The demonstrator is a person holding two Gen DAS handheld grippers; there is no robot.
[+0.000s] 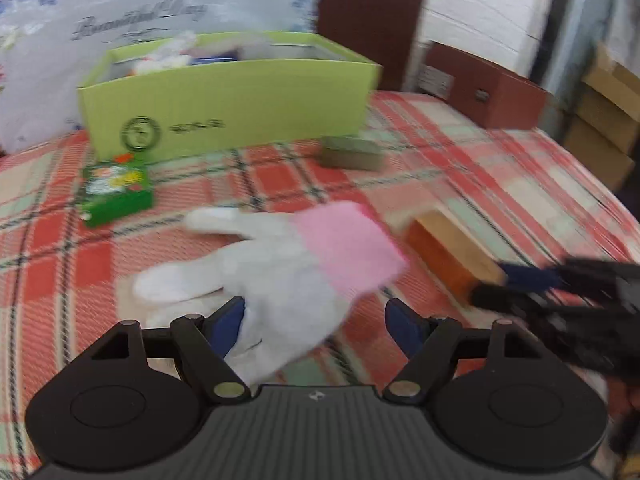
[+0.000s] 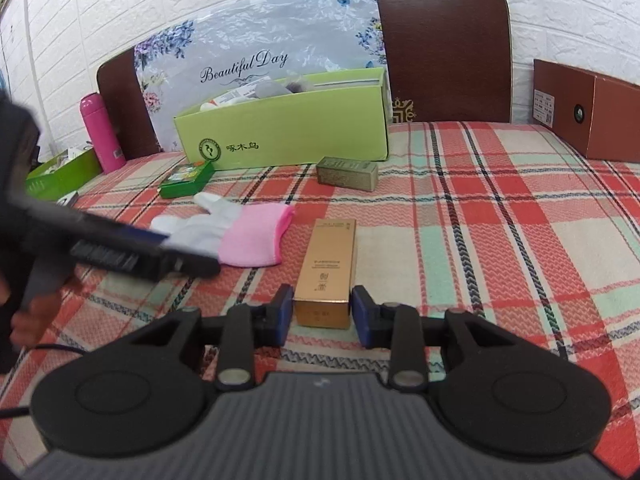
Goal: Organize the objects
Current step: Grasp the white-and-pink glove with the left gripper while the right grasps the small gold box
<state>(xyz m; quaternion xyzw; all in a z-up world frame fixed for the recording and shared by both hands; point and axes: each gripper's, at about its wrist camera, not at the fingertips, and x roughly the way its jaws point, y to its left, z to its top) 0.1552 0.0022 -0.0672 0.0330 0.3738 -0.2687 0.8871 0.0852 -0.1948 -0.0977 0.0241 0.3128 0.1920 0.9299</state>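
The left gripper fills the bottom of the left wrist view, its jaws spread wide. A white glove with a pink cuff lies on the checked cloth between and just ahead of the blue pads; the left pad sits at the glove's edge, the right pad stands clear of it, and nothing is pinched. To the right of the cuff lies a gold box, and the right gripper reaches its near end from the right edge, blurred. Farther back stands an open lime-green box with things inside. A small green packet lies in front of its left corner, a grey-green tin near its right corner, and a brown carton sits behind to the right.

In the right wrist view the right gripper has its blue pads brought in on either side of the near end of the gold box, which lies flat on the cloth. The pads stand just beside the box walls; I cannot tell whether they press on it. The left gripper comes in from the left over the glove. Behind are the tin, the packet, the lime-green box, a pink bottle and the brown carton.
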